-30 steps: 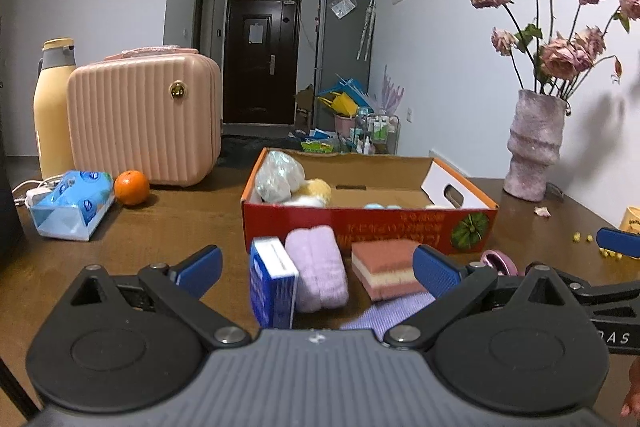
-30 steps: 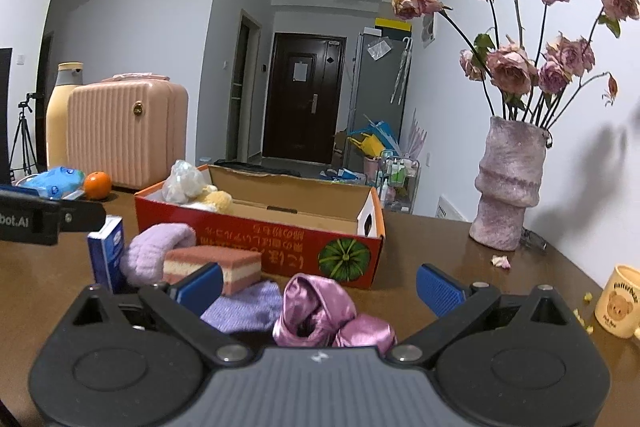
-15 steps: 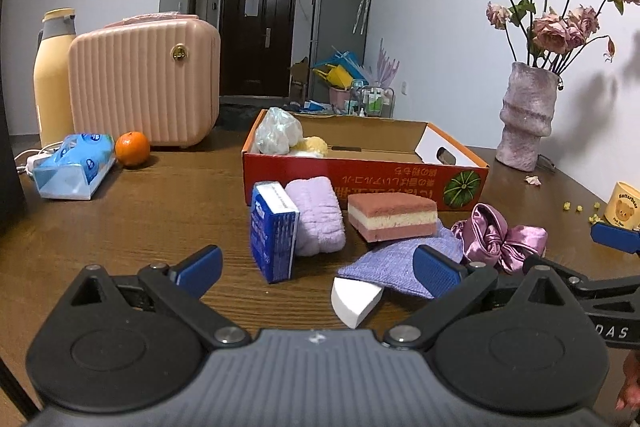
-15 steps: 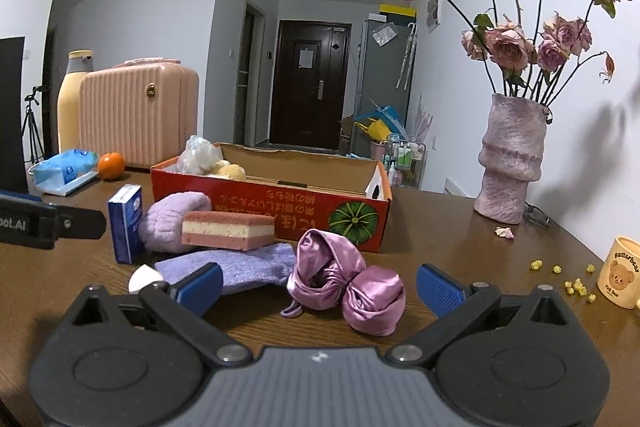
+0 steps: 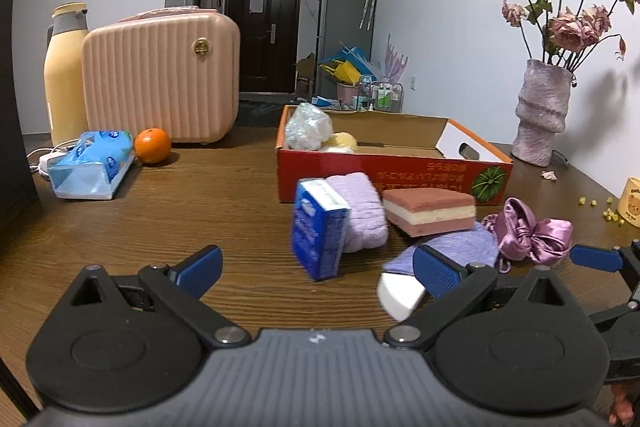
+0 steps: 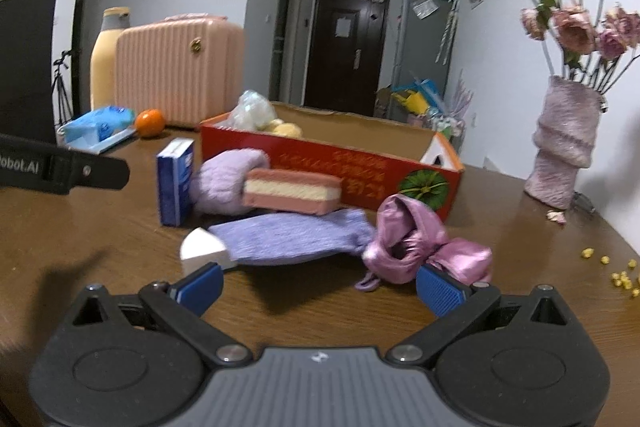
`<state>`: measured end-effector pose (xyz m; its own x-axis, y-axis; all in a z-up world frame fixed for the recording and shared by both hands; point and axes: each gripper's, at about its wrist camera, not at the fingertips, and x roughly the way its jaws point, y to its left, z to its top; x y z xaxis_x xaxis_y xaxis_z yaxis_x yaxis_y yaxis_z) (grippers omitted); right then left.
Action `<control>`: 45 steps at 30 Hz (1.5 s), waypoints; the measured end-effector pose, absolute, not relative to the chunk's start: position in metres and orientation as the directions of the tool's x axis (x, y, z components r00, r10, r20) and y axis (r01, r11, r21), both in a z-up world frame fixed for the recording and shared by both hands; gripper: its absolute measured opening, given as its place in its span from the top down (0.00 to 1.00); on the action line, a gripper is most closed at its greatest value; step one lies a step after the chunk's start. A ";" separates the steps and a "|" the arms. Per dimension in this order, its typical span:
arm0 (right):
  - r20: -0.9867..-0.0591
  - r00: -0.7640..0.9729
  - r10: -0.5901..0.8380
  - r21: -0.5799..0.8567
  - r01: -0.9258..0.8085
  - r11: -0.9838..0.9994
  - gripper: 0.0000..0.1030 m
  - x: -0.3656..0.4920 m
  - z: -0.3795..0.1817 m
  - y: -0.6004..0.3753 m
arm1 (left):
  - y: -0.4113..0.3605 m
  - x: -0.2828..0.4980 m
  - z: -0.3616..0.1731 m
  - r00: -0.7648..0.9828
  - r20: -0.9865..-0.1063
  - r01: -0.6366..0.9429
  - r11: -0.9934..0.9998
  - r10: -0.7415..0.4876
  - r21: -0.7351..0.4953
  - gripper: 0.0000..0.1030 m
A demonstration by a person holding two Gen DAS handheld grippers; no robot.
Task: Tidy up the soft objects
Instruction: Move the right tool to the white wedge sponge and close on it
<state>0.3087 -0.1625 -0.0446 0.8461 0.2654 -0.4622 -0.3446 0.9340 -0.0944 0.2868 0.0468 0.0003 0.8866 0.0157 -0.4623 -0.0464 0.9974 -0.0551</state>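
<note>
Both grippers have drawn back from the pile since a second ago, so more of the brown worktop (image 5: pixel 208 211) now shows before them and a white wedge-shaped sponge (image 6: pixel 203 245) has come into view. The left gripper (image 5: pixel 316 265) hovers low and level over the worktop, its blue-padded fingers (image 5: pixel 199 264) spread wide and holding nothing; the right gripper (image 6: pixel 318 281) is posed the same way, fingers wide and empty, just short of the pink satin scrunchie (image 6: pixel 416 243). A lavender cloth pouch (image 6: pixel 296 237) lies flat with its long axis running left to right, one end touching the scrunchie, the other over the white sponge. Behind it a pink-and-cream layered sponge (image 6: pixel 292 191) lies with its long side across the view, leaning against a rolled lilac towel (image 6: pixel 224 181), and a blue carton (image 6: pixel 176 183) stands upright beside the towel. The red cardboard box (image 6: pixel 360 175) sits behind them, open, with upside-down yellow print too blurred to read and a crumpled plastic bag (image 6: pixel 254 111) inside. In the right wrist view, the left gripper's arm reads "obot.AI".
</note>
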 end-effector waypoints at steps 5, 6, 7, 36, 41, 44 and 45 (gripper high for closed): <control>-0.498 0.819 0.285 -0.091 -0.376 0.922 0.00 0.313 -0.050 -0.140 | 0.062 0.286 0.000 0.883 -0.468 -0.048 0.997 0.015 -0.057 0.00; -0.505 0.814 0.288 -0.090 -0.381 0.920 0.00 0.314 -0.052 -0.136 | 0.065 0.285 0.000 0.883 -0.468 -0.046 0.997 0.014 -0.058 0.00; -0.511 0.809 0.291 -0.088 -0.385 0.919 0.00 0.315 -0.052 -0.132 | 0.067 0.285 0.001 0.884 -0.468 -0.045 0.997 0.013 -0.058 0.00; -0.600 0.722 0.345 0.022 -0.416 0.909 0.56 0.359 -0.066 -0.075 | 0.131 0.276 0.005 0.887 -0.457 -0.094 0.994 0.062 -0.049 0.00; -0.594 0.720 0.358 0.039 -0.419 0.907 0.66 0.357 -0.066 -0.075 | 0.130 0.276 0.005 0.889 -0.454 -0.093 0.995 0.062 -0.047 0.00; -0.585 0.715 0.383 0.066 -0.429 0.901 0.69 0.354 -0.064 -0.077 | 0.130 0.276 0.005 0.889 -0.453 -0.093 0.995 0.062 -0.046 0.00; -0.580 0.716 0.387 0.067 -0.432 0.900 0.69 0.352 -0.064 -0.077 | 0.130 0.276 0.005 0.890 -0.452 -0.093 0.995 0.062 -0.047 0.00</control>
